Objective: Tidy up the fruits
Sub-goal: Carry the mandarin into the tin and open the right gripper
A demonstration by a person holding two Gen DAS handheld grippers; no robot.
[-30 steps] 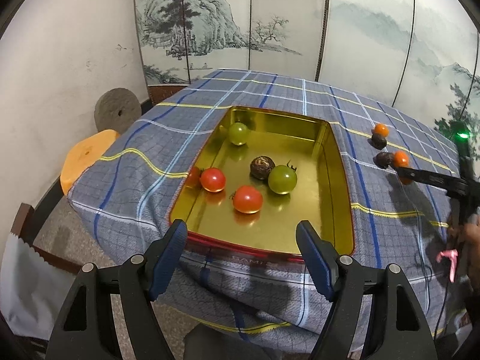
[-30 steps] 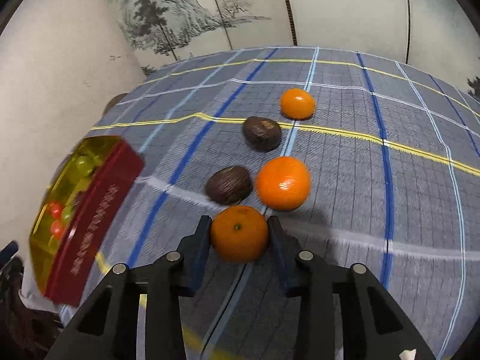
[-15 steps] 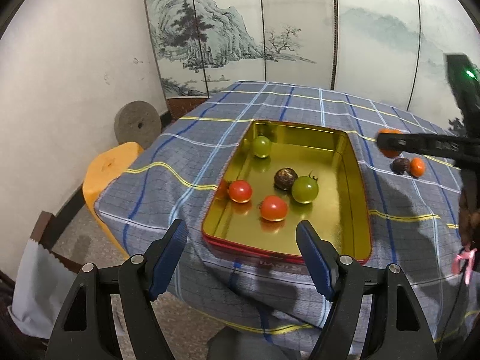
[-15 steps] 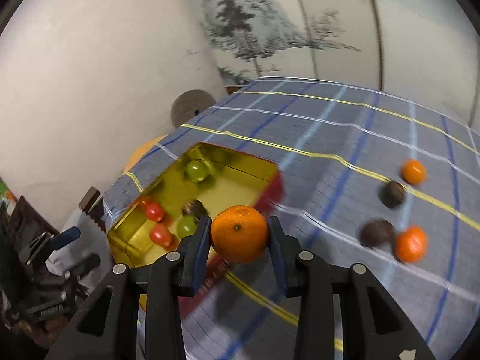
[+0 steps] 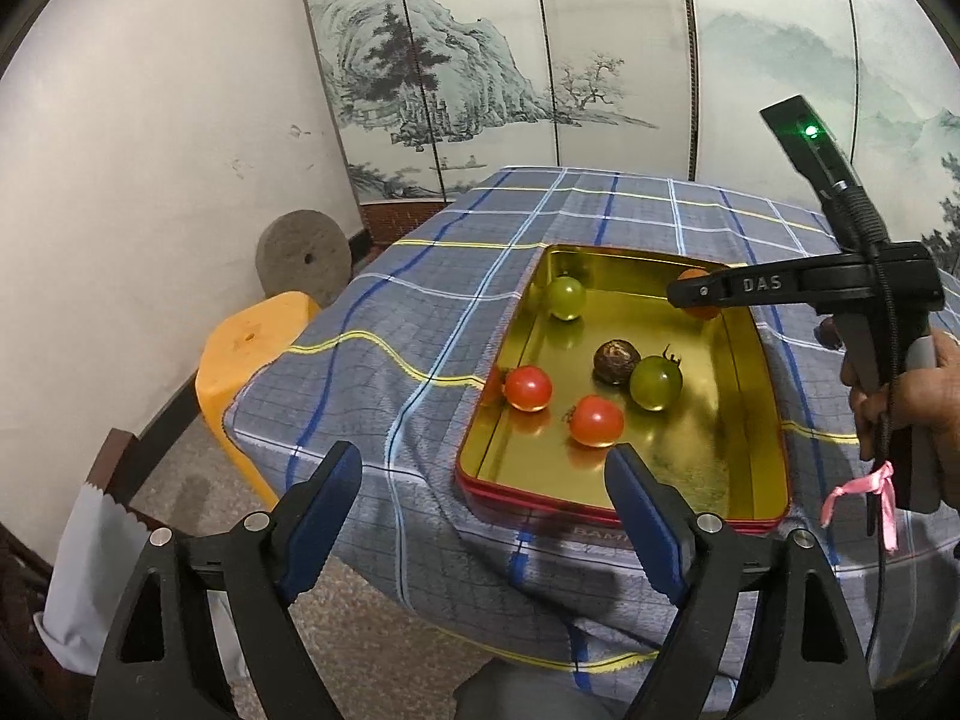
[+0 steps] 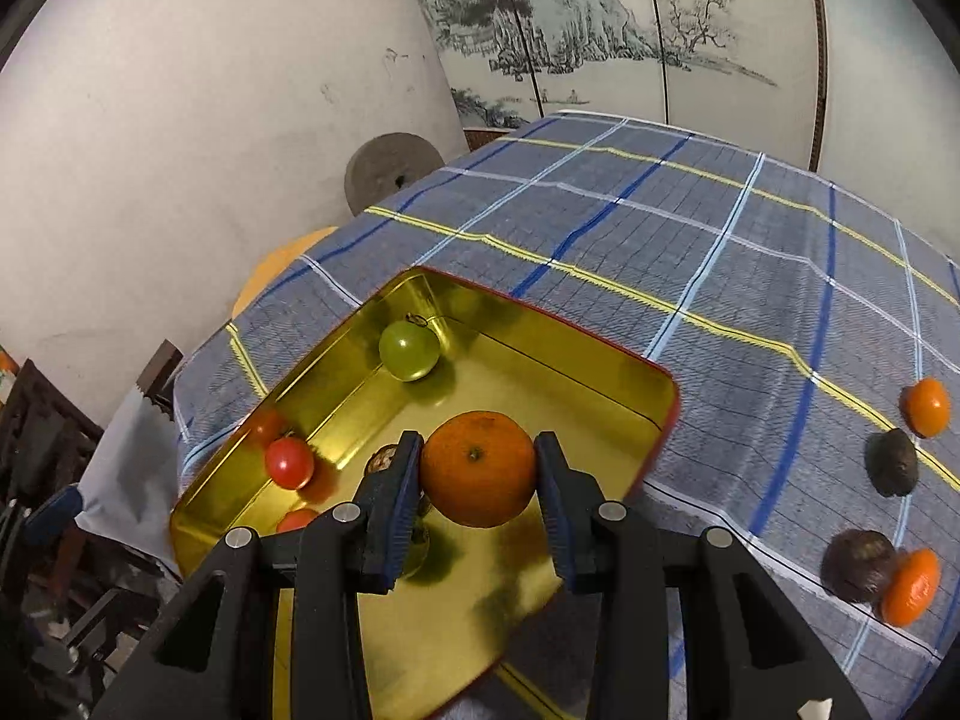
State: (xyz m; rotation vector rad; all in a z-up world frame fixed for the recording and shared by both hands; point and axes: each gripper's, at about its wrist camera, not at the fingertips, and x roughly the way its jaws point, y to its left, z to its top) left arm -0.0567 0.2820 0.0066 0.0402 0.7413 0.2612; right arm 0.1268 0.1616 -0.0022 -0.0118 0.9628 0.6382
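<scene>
A gold tin tray with red outer walls sits on the checked cloth. It holds two green tomatoes, two red tomatoes and a brown fruit. My right gripper is shut on an orange mandarin, held above the tray near its far right corner. In the left wrist view the right gripper hides most of that mandarin. My left gripper hangs before the tray's near edge; its jaws are opening with nothing between them.
Two mandarins and two dark brown fruits lie on the cloth right of the tray. An orange stool and a round grey stone stand left of the table. A person's hand holds the right gripper.
My right gripper has carried the mandarin from the cloth leftward to above the tray. The left gripper's jaws have widened a little and it has drawn back slightly from the tray.
</scene>
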